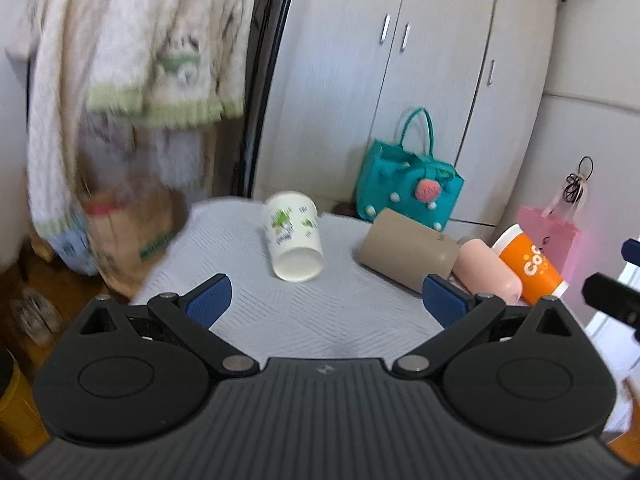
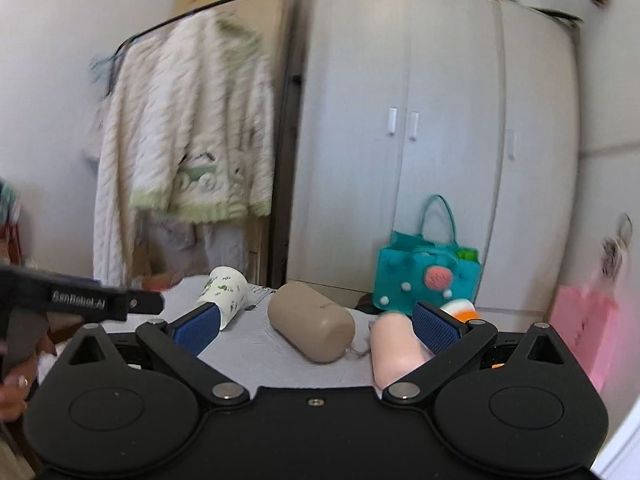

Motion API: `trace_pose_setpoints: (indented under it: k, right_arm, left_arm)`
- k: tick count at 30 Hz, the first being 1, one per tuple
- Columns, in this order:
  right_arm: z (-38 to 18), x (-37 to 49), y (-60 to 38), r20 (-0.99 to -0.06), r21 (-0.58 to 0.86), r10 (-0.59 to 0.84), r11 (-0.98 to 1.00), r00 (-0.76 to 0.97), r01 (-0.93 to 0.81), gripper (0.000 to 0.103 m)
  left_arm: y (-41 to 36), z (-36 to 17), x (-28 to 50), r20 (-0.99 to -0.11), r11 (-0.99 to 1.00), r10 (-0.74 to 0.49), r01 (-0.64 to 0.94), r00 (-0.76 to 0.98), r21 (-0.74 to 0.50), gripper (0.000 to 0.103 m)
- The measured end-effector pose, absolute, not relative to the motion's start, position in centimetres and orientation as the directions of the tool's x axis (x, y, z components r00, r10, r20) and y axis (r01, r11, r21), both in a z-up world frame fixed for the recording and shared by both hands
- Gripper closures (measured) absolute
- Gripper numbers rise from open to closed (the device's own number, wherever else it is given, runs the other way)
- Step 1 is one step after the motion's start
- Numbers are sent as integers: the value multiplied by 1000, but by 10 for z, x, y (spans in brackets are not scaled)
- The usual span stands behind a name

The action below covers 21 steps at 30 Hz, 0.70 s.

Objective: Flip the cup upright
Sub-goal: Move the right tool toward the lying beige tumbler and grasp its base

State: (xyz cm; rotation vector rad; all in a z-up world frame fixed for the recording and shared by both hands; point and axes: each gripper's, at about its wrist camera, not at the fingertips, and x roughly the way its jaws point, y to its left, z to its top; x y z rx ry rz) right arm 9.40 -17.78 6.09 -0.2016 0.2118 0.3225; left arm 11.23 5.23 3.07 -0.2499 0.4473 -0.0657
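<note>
Several cups lie on their sides on a small table with a grey-white cloth (image 1: 248, 312). A white cup with green prints (image 1: 291, 236) lies with its open mouth toward me; it also shows in the right wrist view (image 2: 222, 294). A beige cup (image 1: 408, 255) (image 2: 311, 322), a pink cup (image 1: 490, 270) (image 2: 394, 350) and an orange cup with a white rim (image 1: 530, 268) (image 2: 460, 309) lie to its right. My left gripper (image 1: 327, 299) is open and empty, short of the white cup. My right gripper (image 2: 316, 322) is open and empty, with the beige cup ahead between its fingers.
A teal handbag (image 1: 408, 184) stands behind the table against a white wardrobe (image 1: 440, 80). A pink bag (image 1: 560, 236) hangs at the right. Knitted clothes (image 1: 120, 60) hang on a rack at the left, with paper bags (image 1: 132, 240) on the floor below.
</note>
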Motion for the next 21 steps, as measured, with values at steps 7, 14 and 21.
trace_pose_setpoints:
  k: [7, 14, 21]
  right_arm:
    - [63, 164, -162, -464, -207, 447, 784, 765, -585, 0]
    - [58, 236, -142, -668, -202, 416, 696, 617, -689, 1]
    - [42, 294, -139, -761, -156, 397, 655, 512, -739, 9]
  left_arm:
    - [62, 32, 164, -483, 903, -236, 8, 843, -429, 0]
    - [60, 20, 207, -528, 804, -379, -12, 760, -594, 0]
    - [51, 5, 235, -548, 760, -409, -60, 730, -647, 1]
